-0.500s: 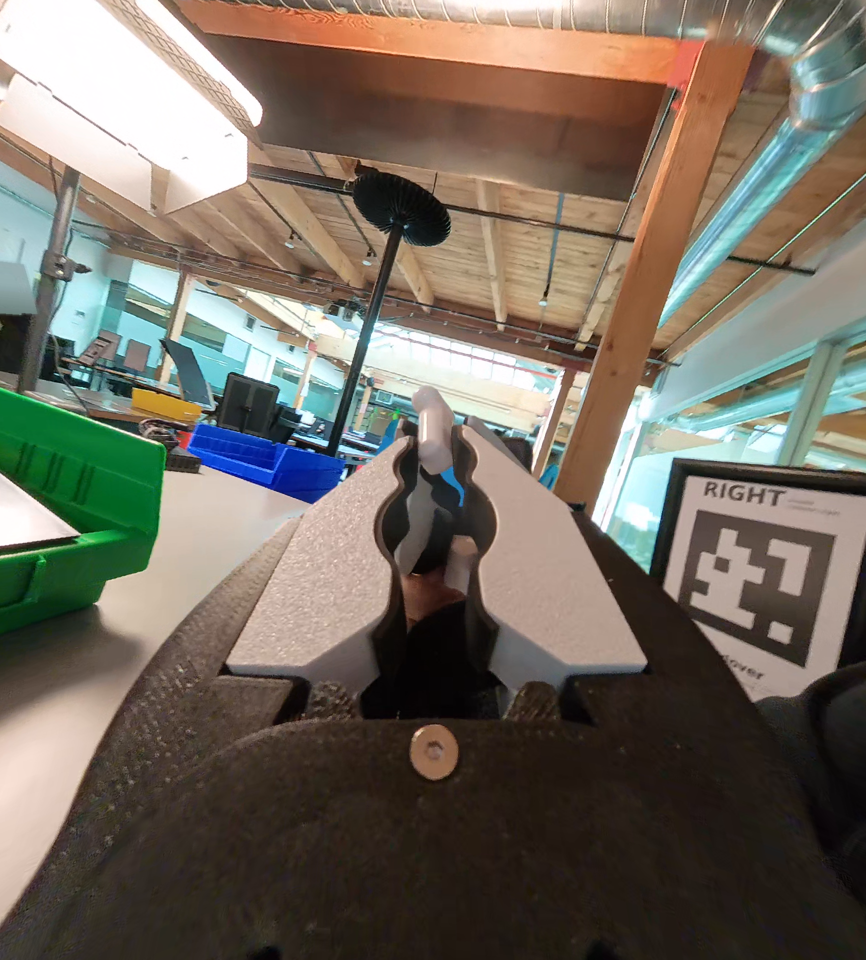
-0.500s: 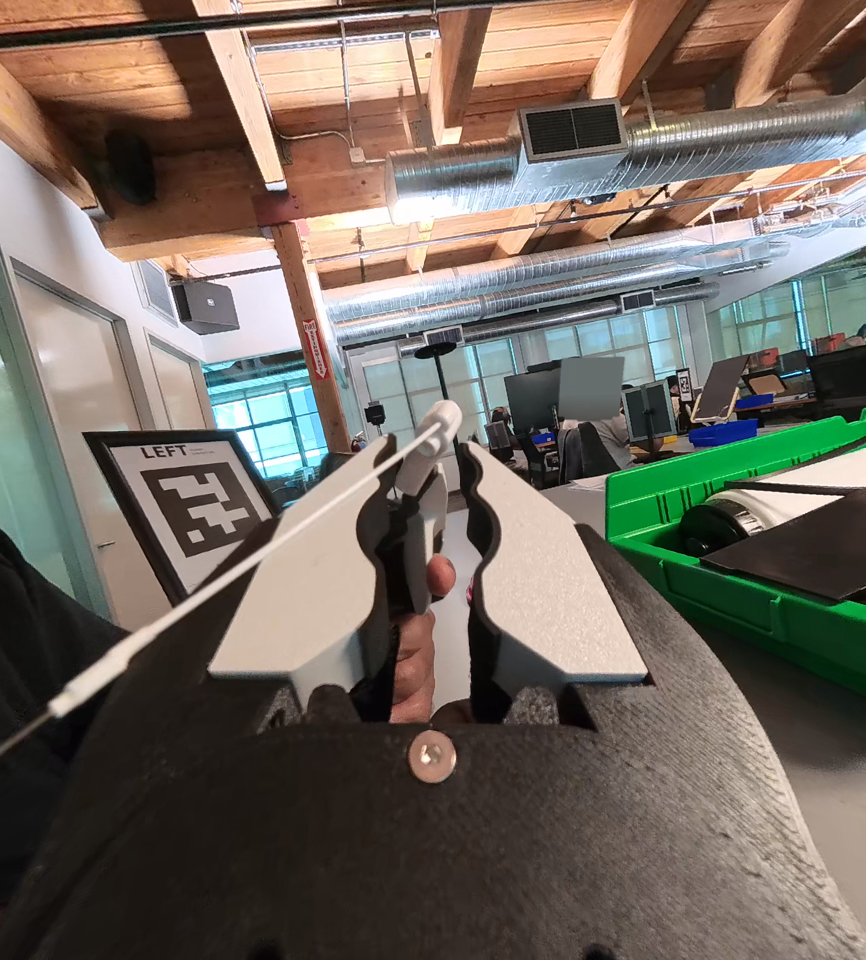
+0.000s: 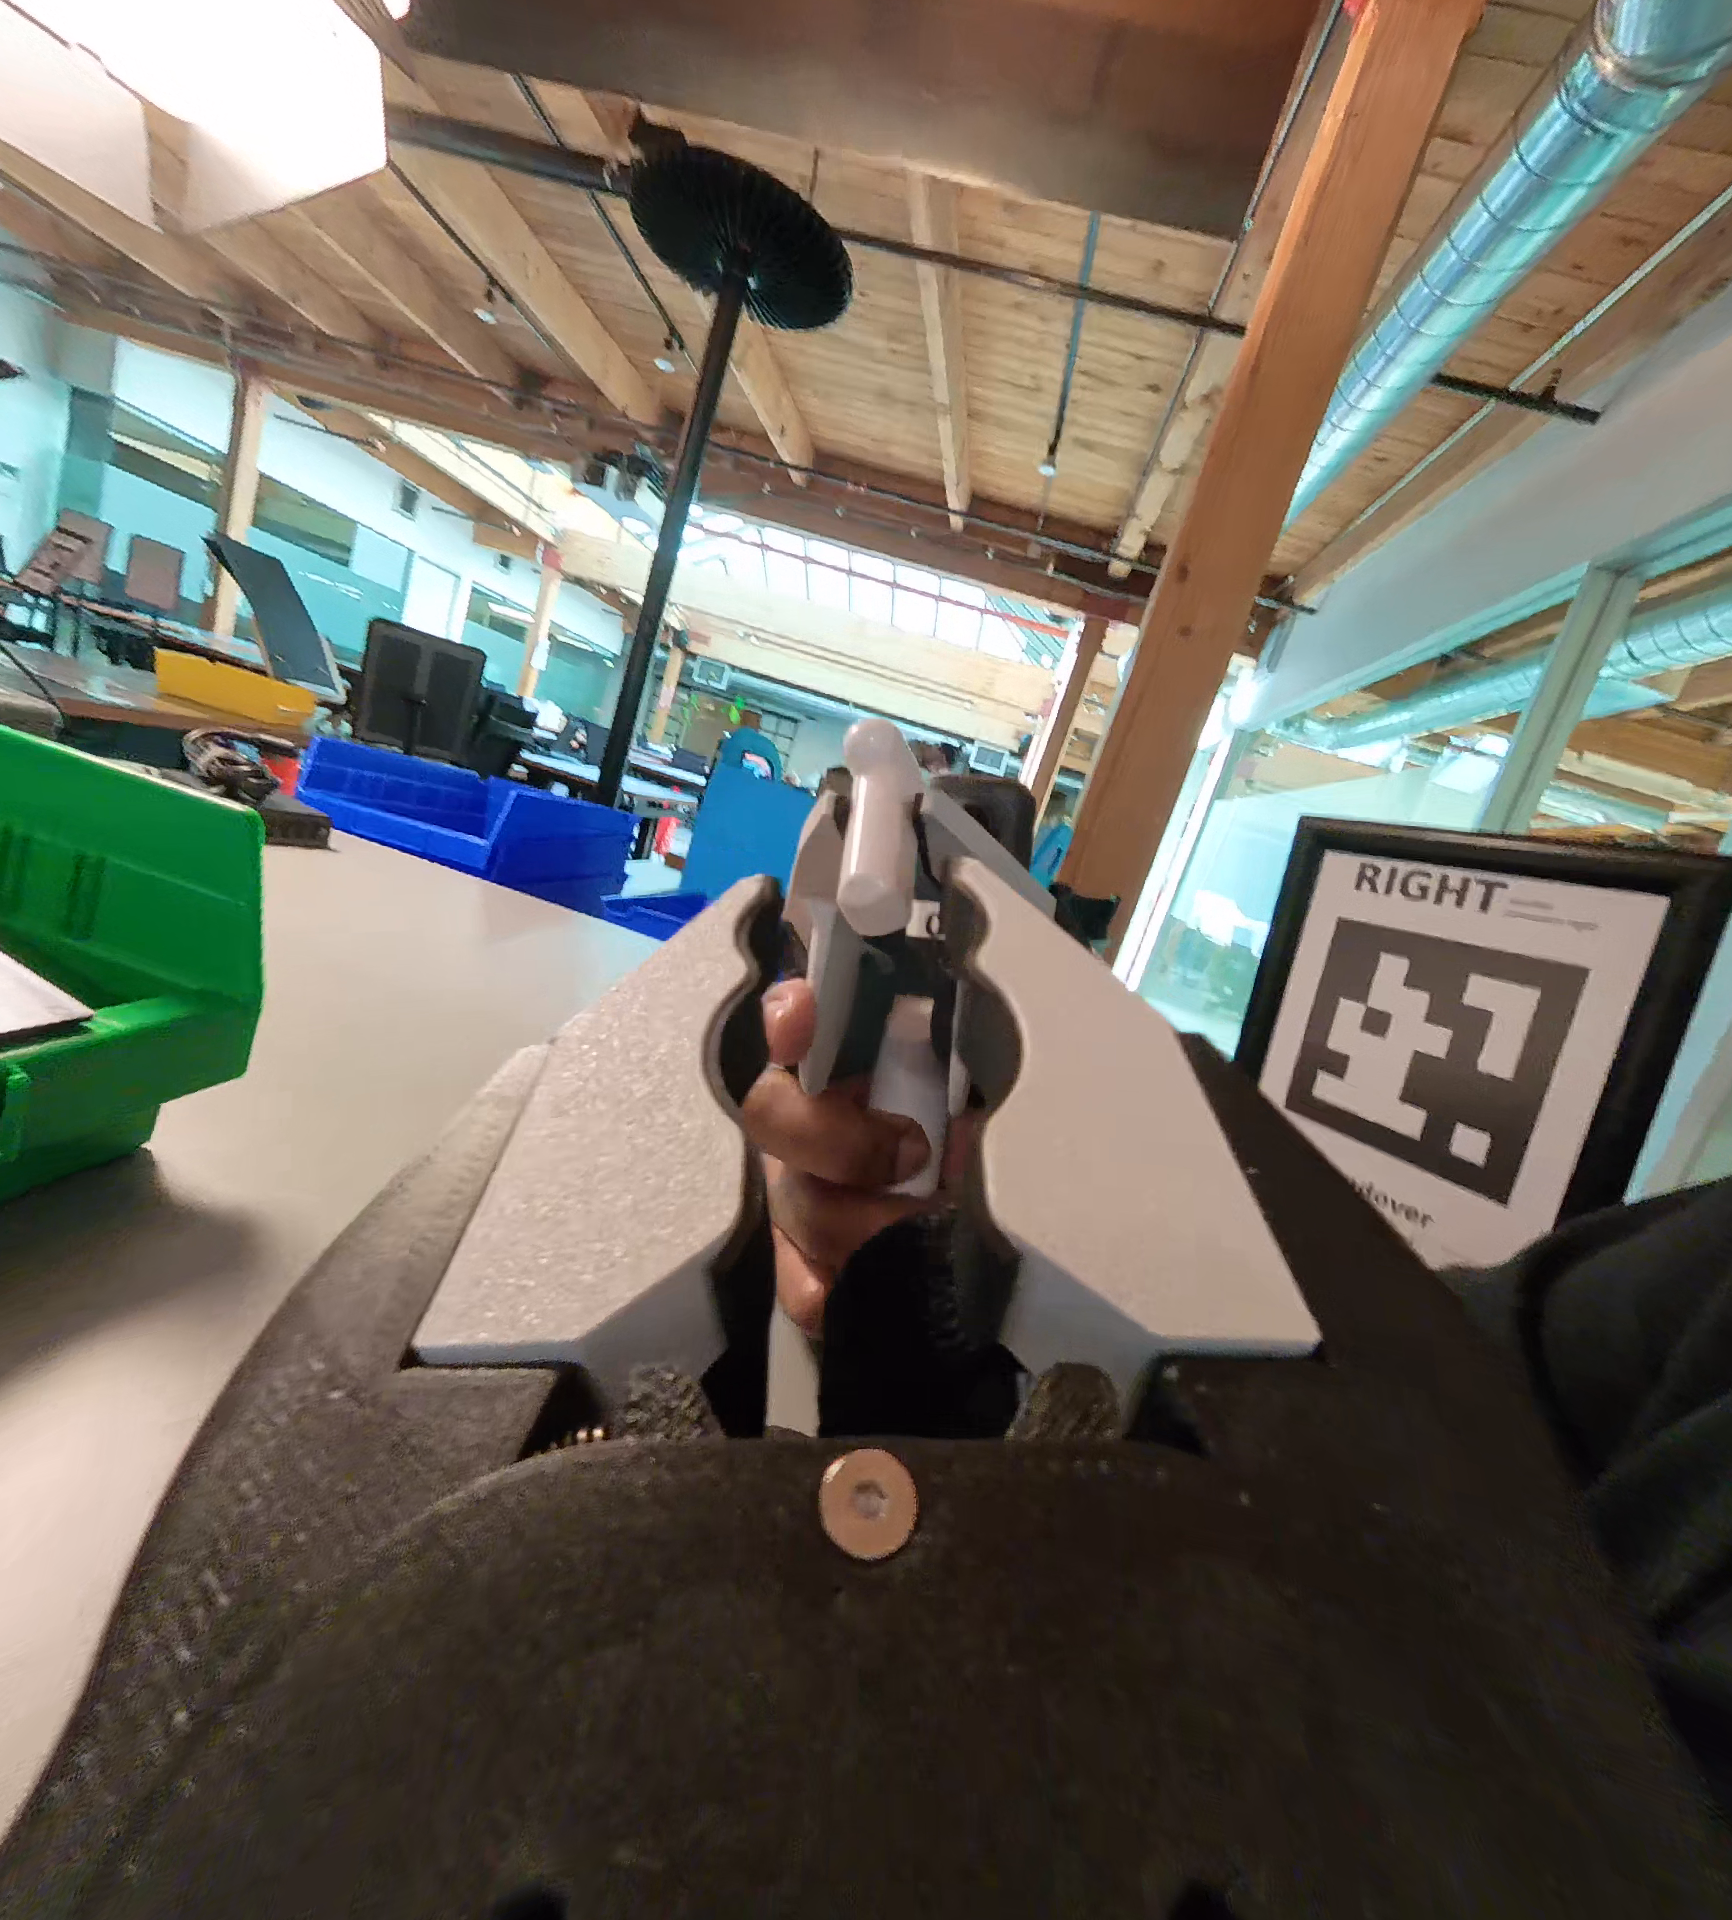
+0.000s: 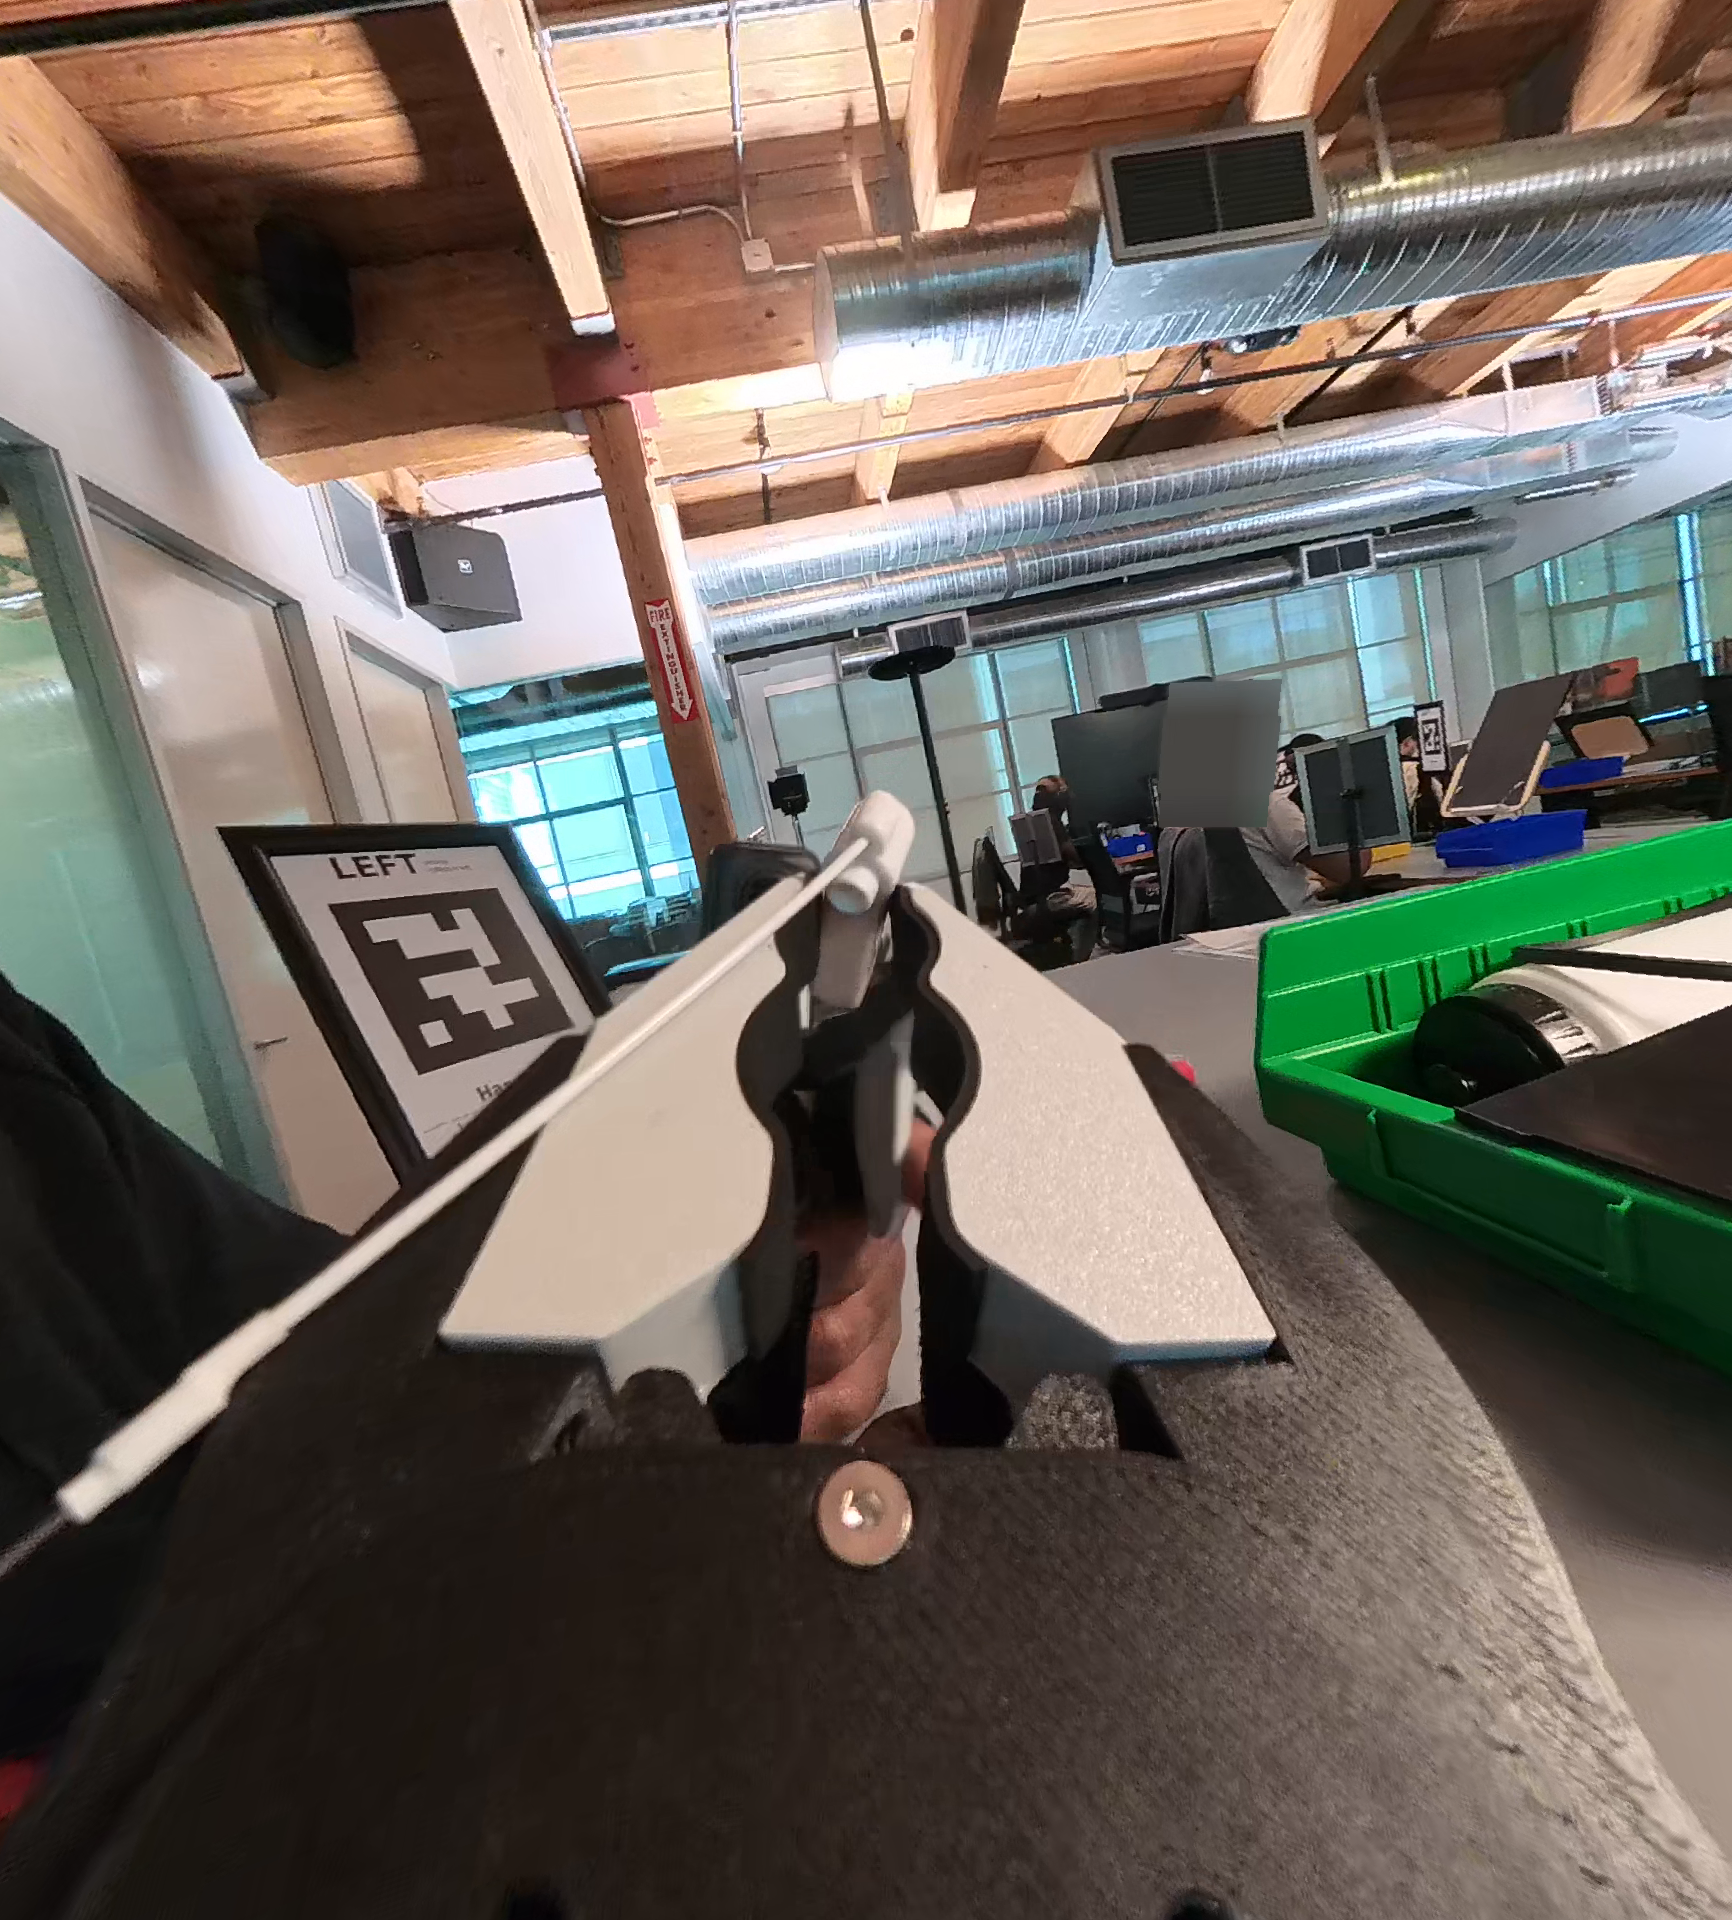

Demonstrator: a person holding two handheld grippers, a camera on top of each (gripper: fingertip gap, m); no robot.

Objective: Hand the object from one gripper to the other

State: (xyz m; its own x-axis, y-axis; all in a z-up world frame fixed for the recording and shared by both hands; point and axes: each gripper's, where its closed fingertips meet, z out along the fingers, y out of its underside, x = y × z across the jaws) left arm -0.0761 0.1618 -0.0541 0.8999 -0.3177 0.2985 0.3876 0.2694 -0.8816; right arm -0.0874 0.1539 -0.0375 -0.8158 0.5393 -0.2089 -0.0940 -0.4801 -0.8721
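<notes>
The object is a white cylindrical plug (image 3: 874, 831) on a thin white cord (image 4: 529, 1122); the cord runs down-left to a small connector. My two grippers face each other tip to tip above the grey table. My right gripper (image 4: 851, 899) is shut on the plug (image 4: 872, 847) at its fingertips. Its grey fingers (image 3: 826, 966) show in the left wrist view, clamped on the plug. My left gripper (image 3: 864, 894) is open, with its jaws standing apart on either side of the right gripper's tips. A hand (image 3: 820, 1122) shows behind them.
A green bin (image 3: 114, 935) holding dark and white sheets and a roll (image 4: 1464, 1143) stands on the grey table (image 3: 374, 987). Black-framed marker signs (image 3: 1464, 1039) (image 4: 426, 966) stand close beside the grippers. Blue bins (image 3: 467, 810) sit farther back. A black sleeve (image 4: 62, 1247) is at the edge. The tips of both grippers are at nearly the same place.
My left gripper's jaws have opened off the plug. My right gripper's jaws have narrowed onto it. Both views have shifted slightly.
</notes>
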